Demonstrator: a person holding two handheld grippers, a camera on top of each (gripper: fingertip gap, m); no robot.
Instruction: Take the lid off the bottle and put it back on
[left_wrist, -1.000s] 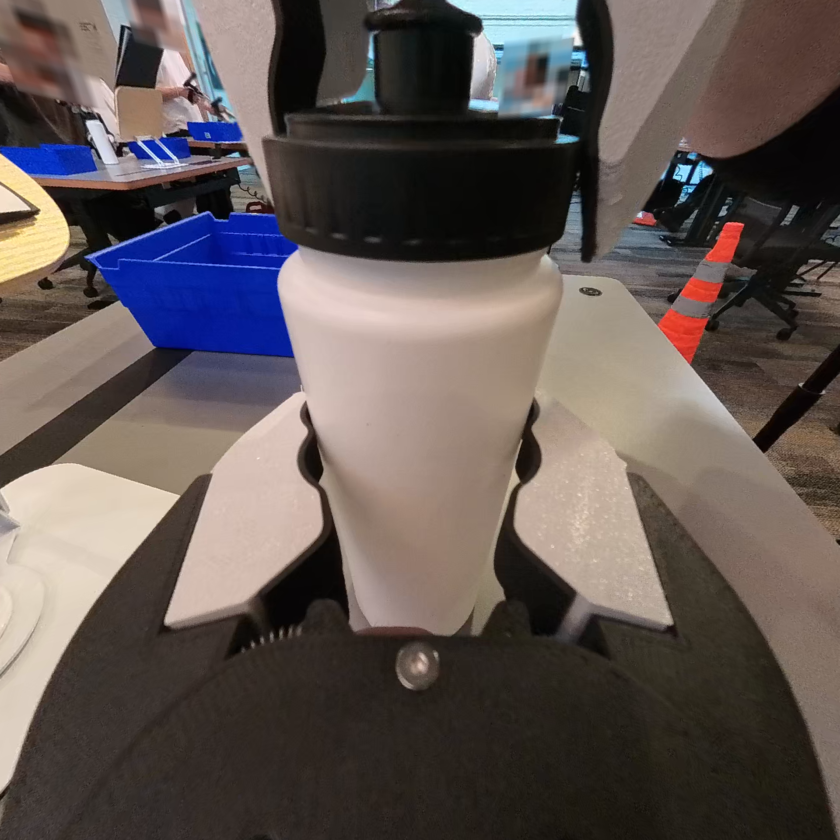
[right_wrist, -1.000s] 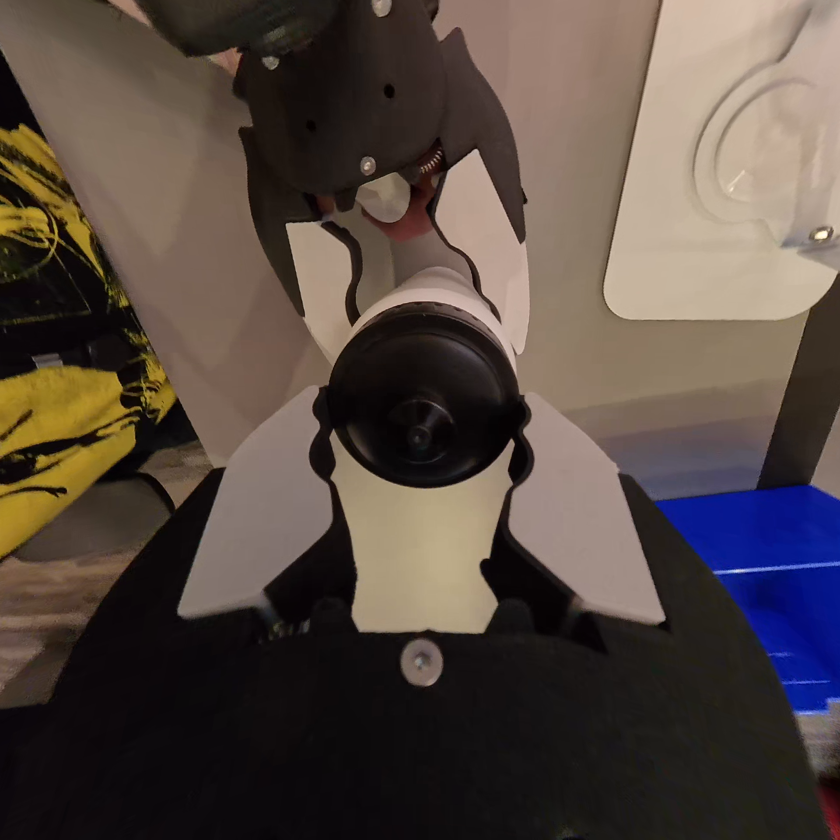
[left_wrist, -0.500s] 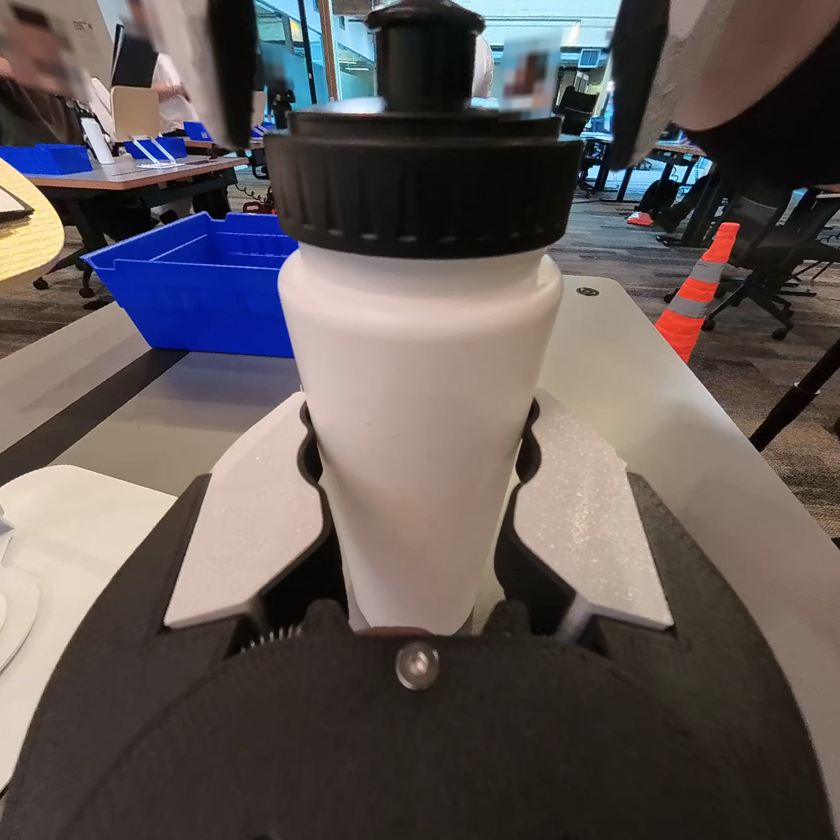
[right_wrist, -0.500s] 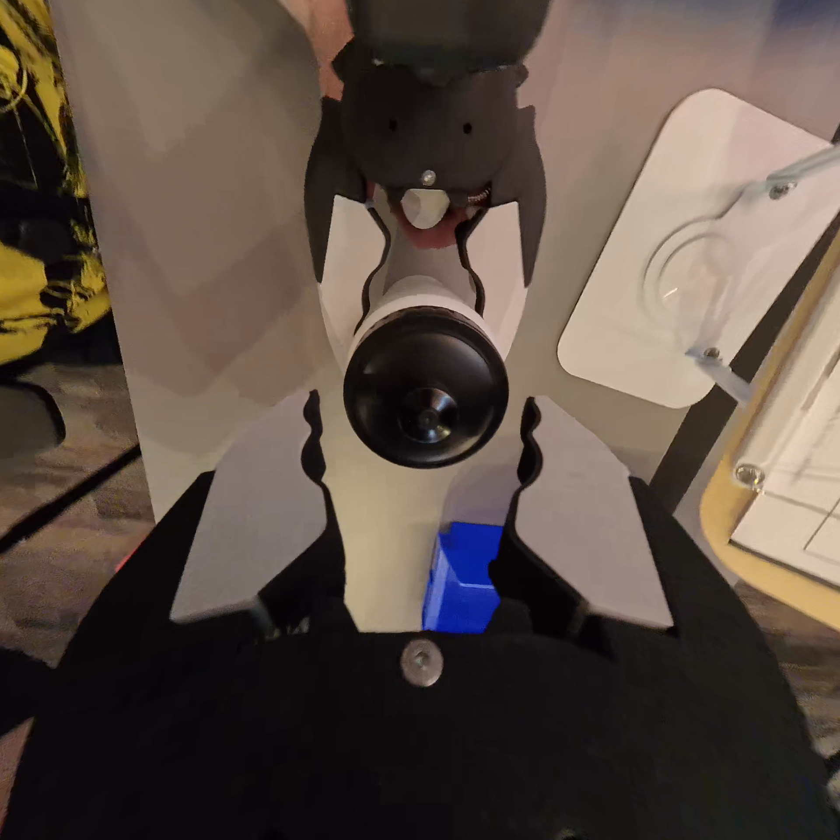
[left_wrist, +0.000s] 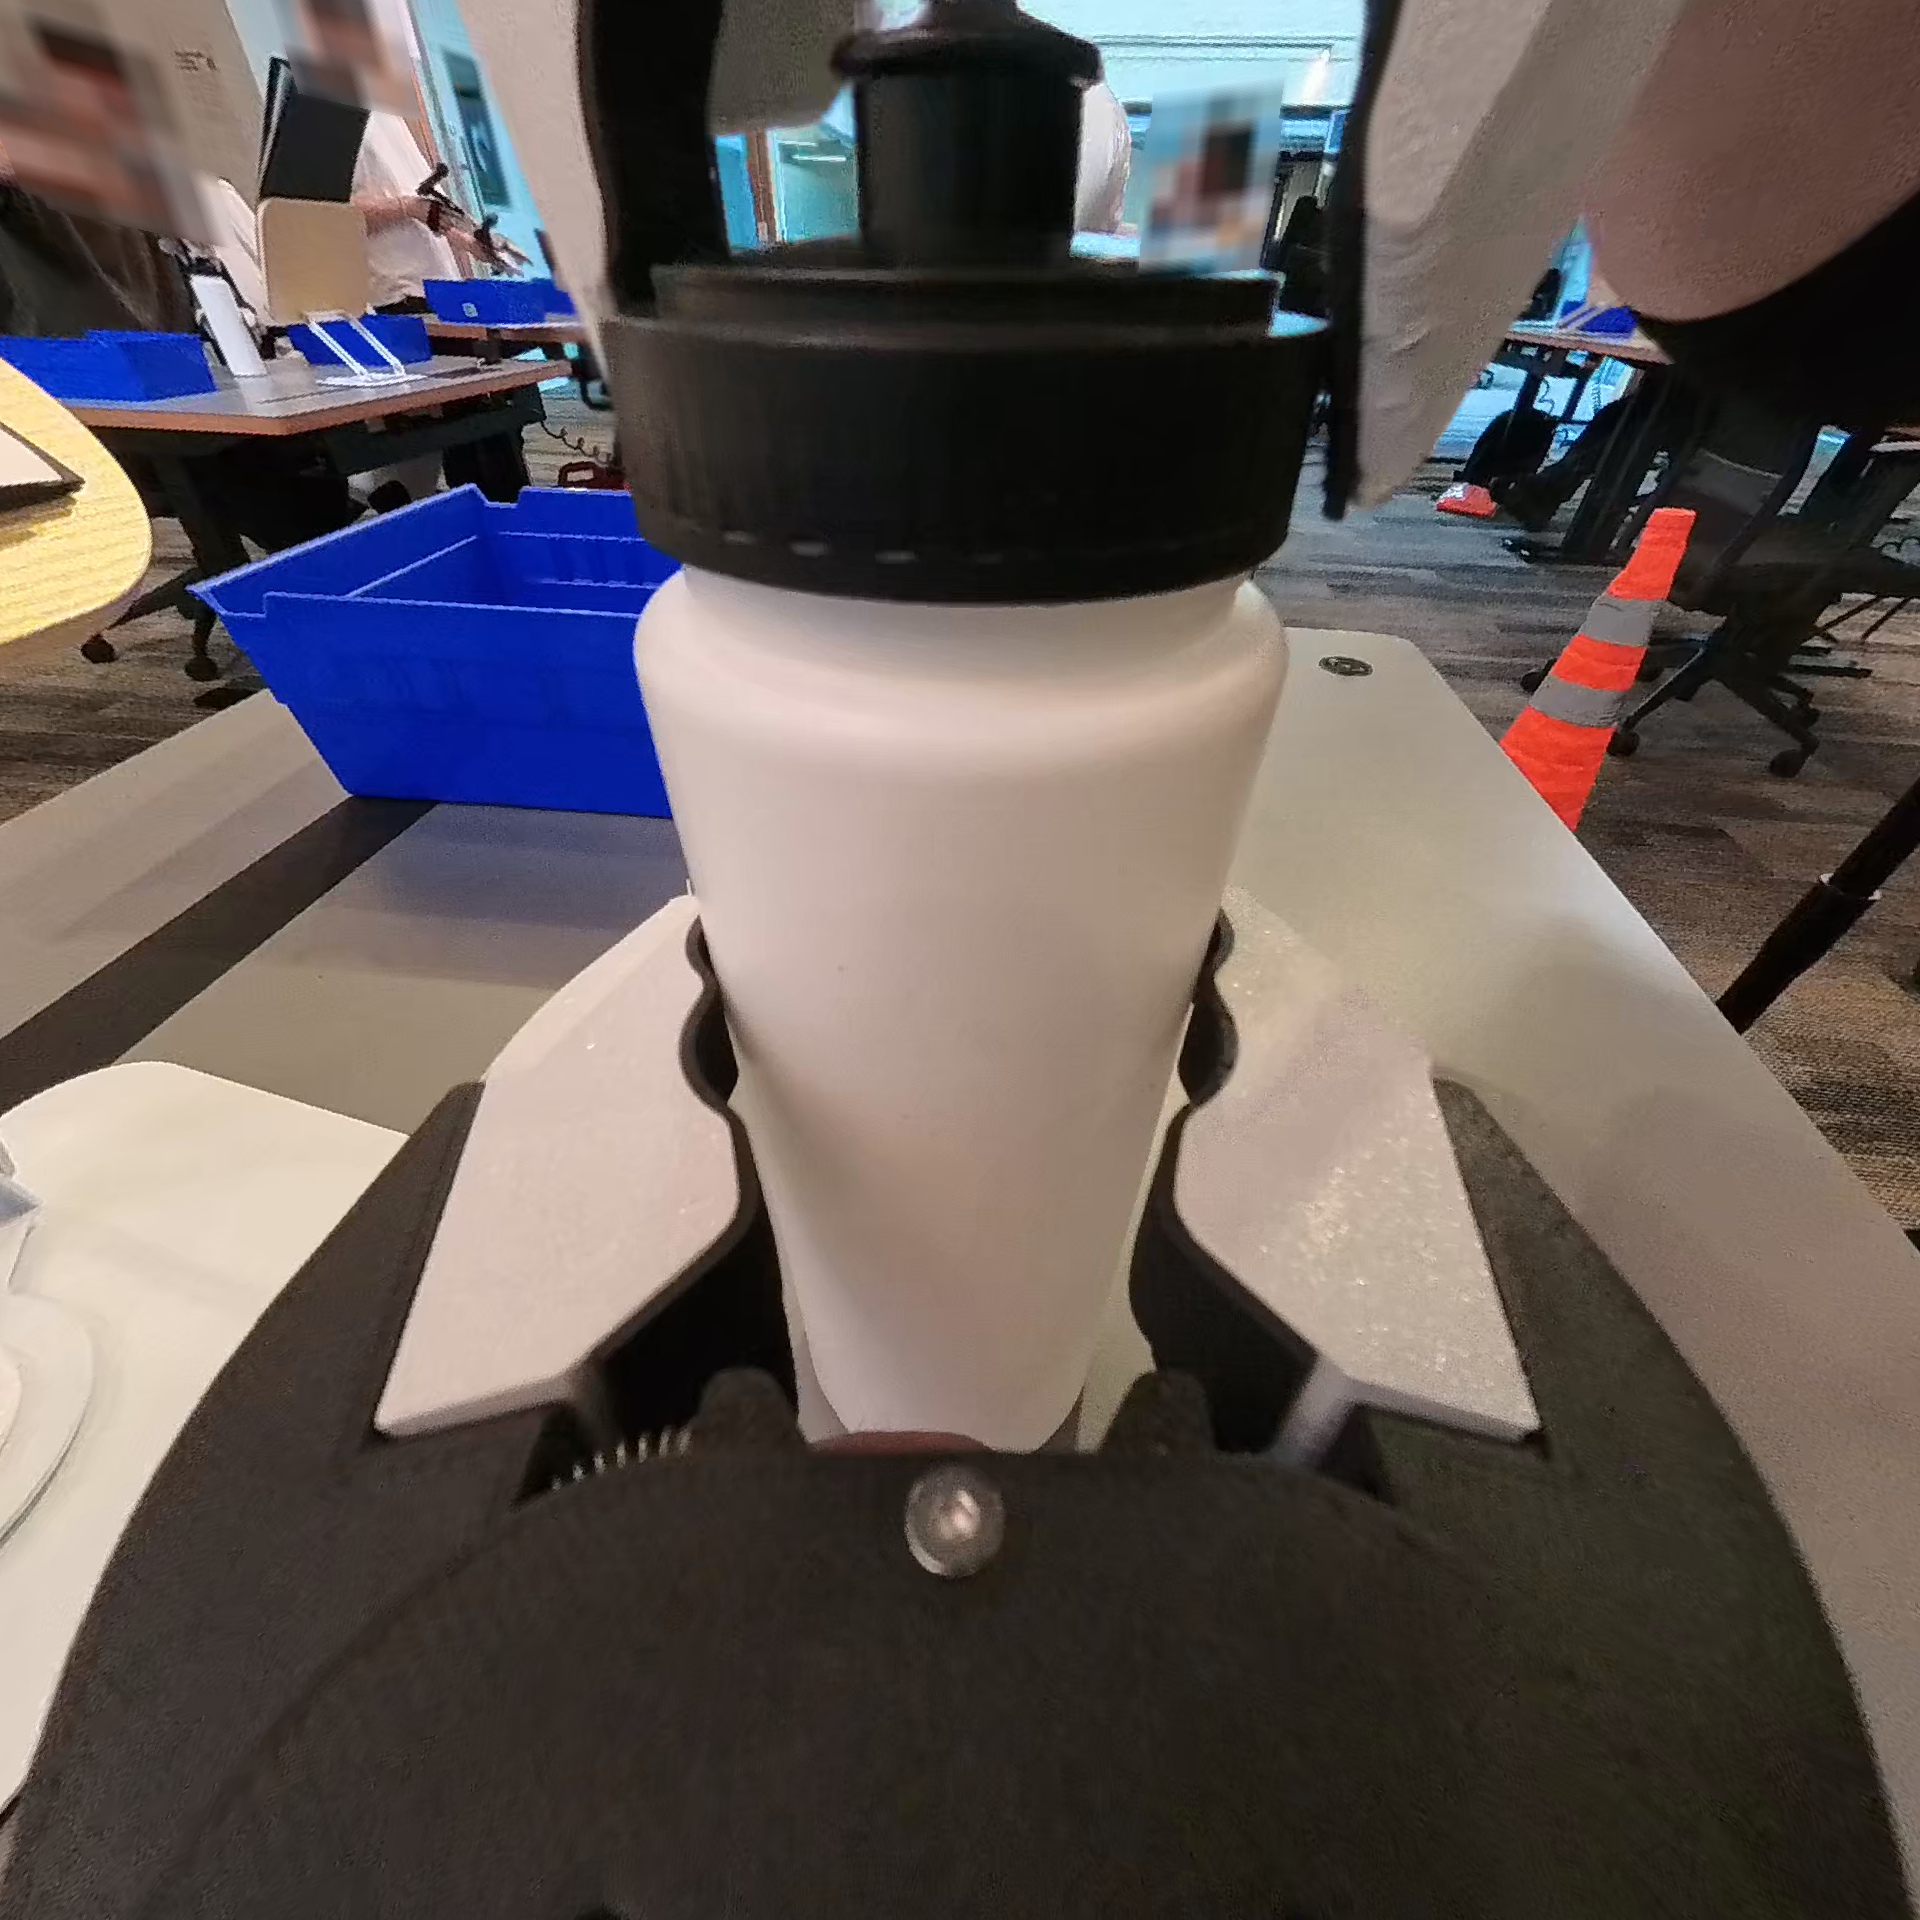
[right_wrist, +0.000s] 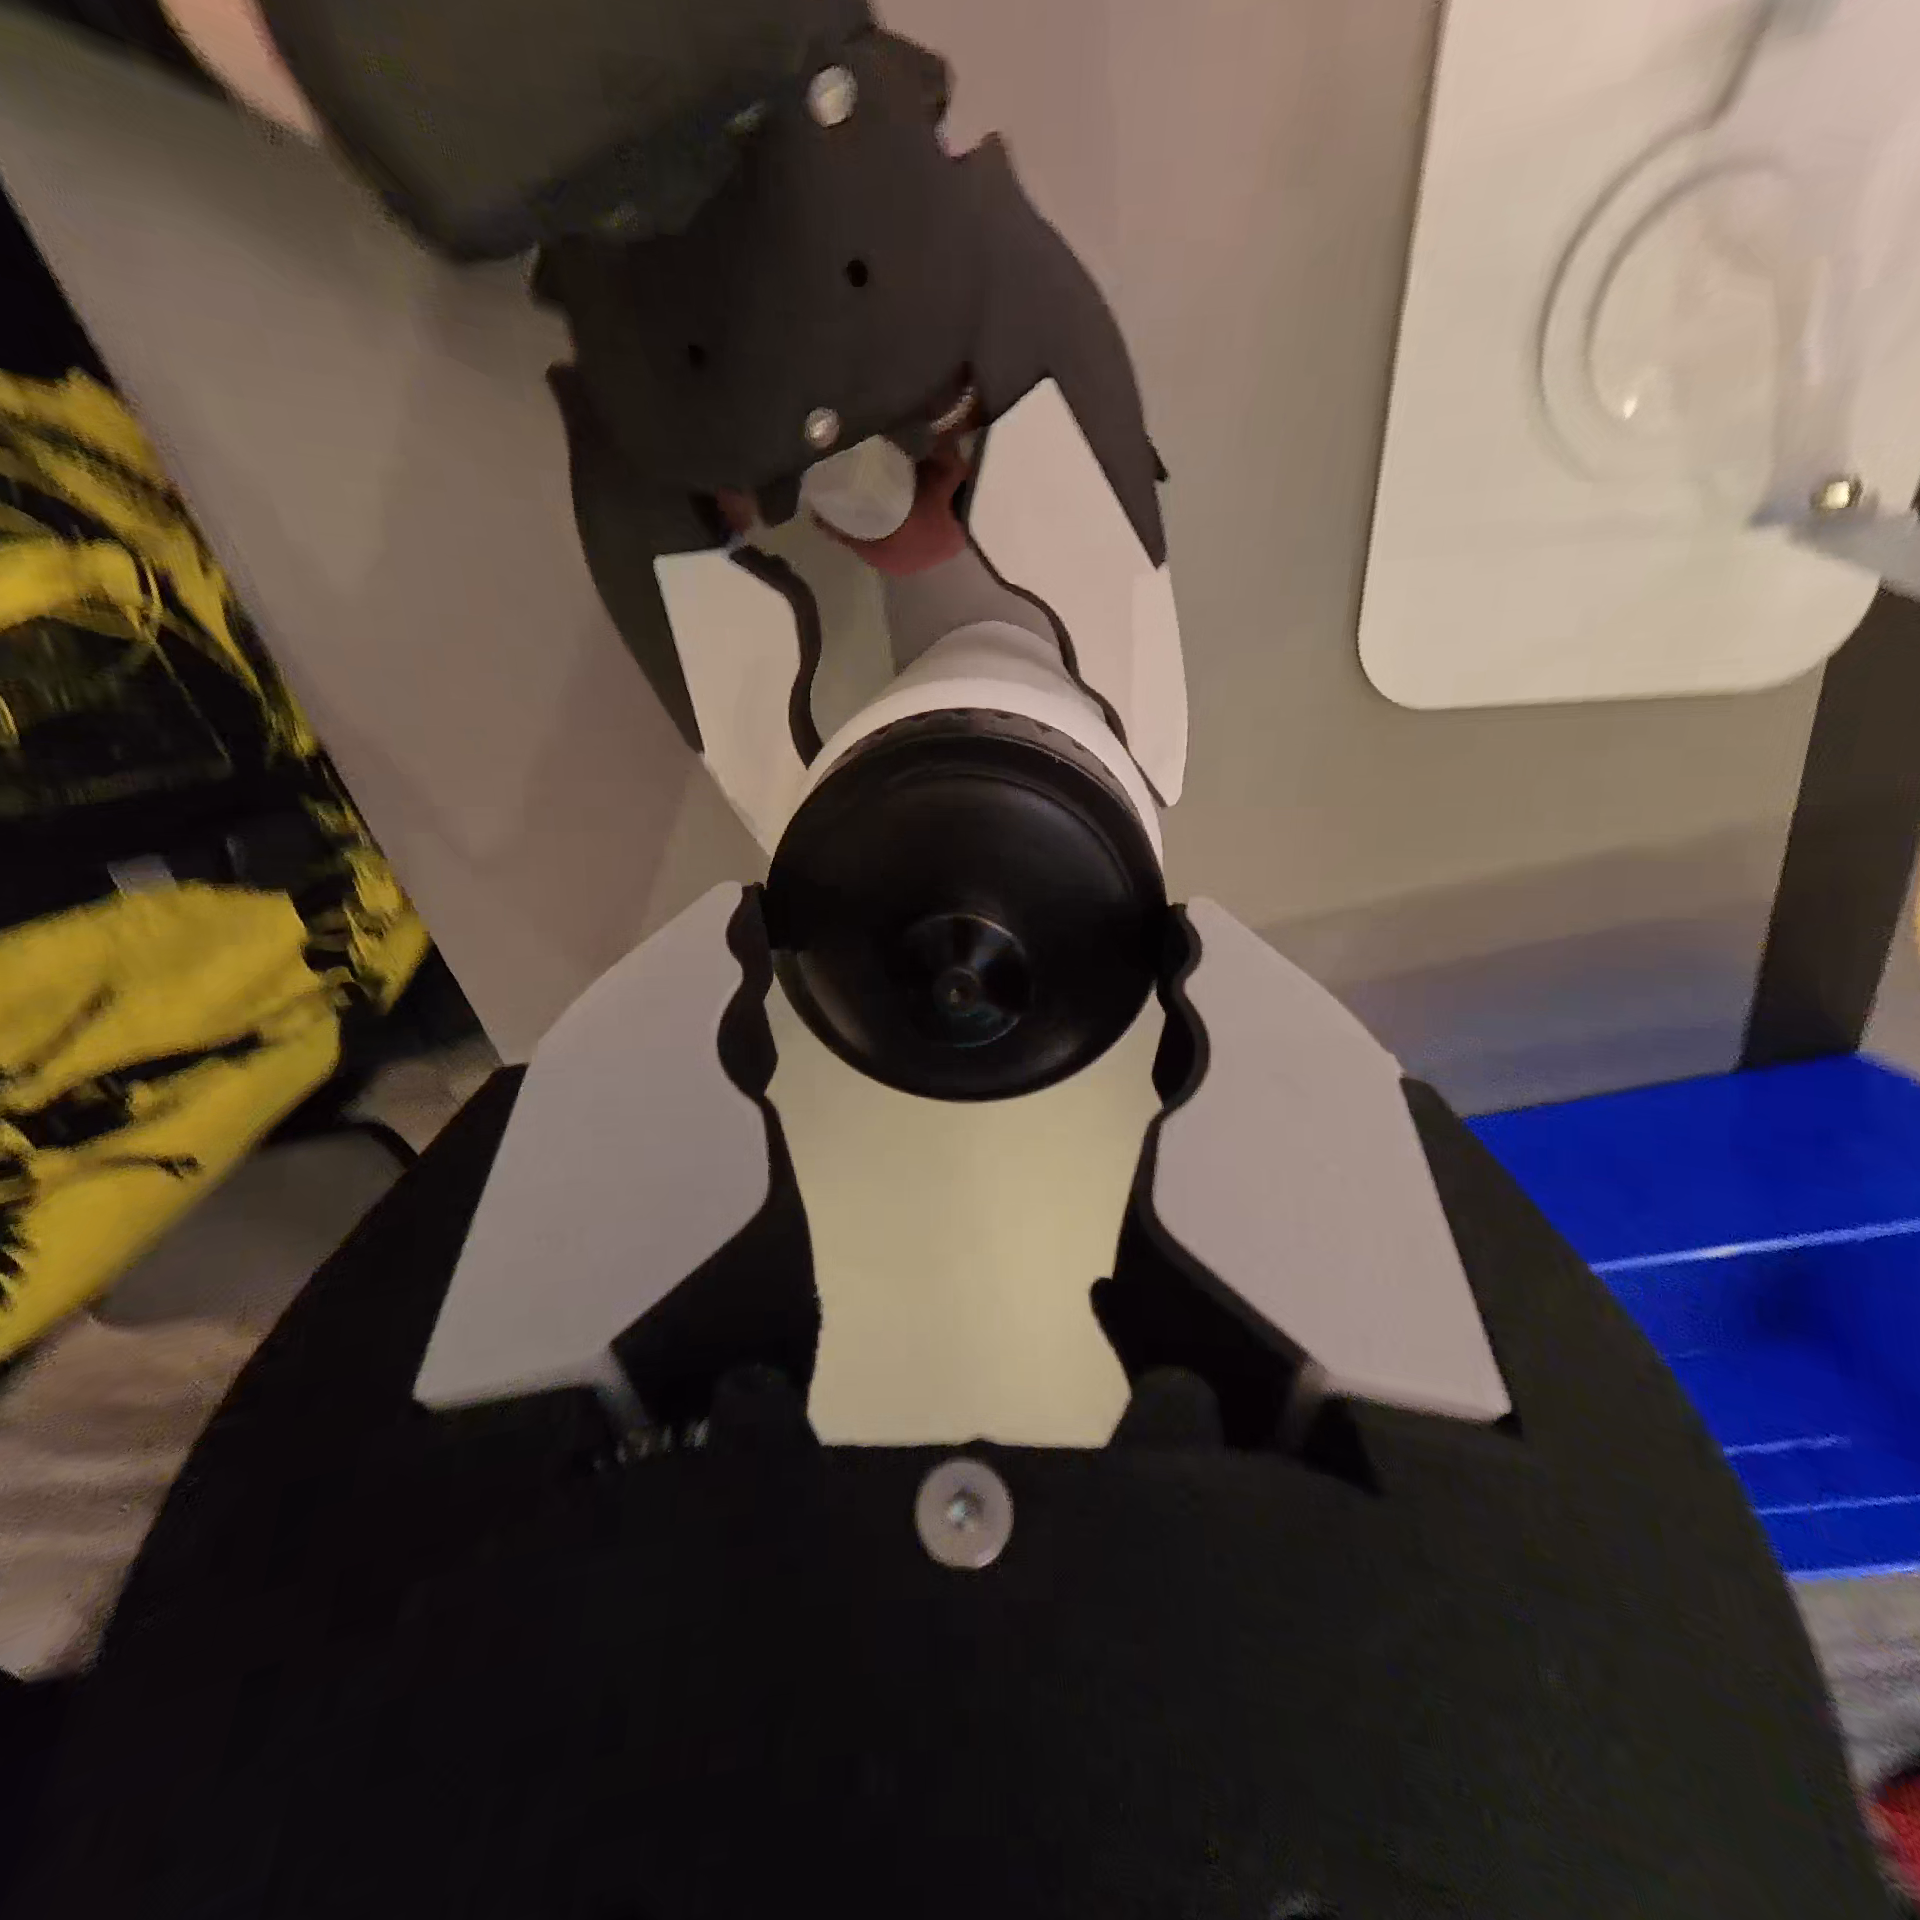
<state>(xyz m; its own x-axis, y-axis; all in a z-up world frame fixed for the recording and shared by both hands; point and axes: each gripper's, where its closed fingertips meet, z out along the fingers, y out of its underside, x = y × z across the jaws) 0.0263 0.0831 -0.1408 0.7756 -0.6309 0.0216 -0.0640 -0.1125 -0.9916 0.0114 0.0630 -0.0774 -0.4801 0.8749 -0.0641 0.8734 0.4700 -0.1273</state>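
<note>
Now: lid grip, twisting step in hand.

Left gripper (left_wrist: 956, 1039) is clamped round the lower body of the white bottle (left_wrist: 961, 883), held above the table (left_wrist: 1455, 935). Right gripper (right_wrist: 961, 966) has its jaws pressed against both sides of the black lid (right_wrist: 961, 925), seated on the bottle. Judgement: next move is a turn about the bottle's axis, without slipping. Blue bin (left_wrist: 447, 665) behind the bottle looks empty.

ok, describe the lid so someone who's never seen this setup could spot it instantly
Find the grey table; over it the left gripper holds a white bottle upright. The lid is the wide black ribbed cap on top of the bottle, between the right gripper's fingers. Its black spout and dark colour set it apart from the white body.
</note>
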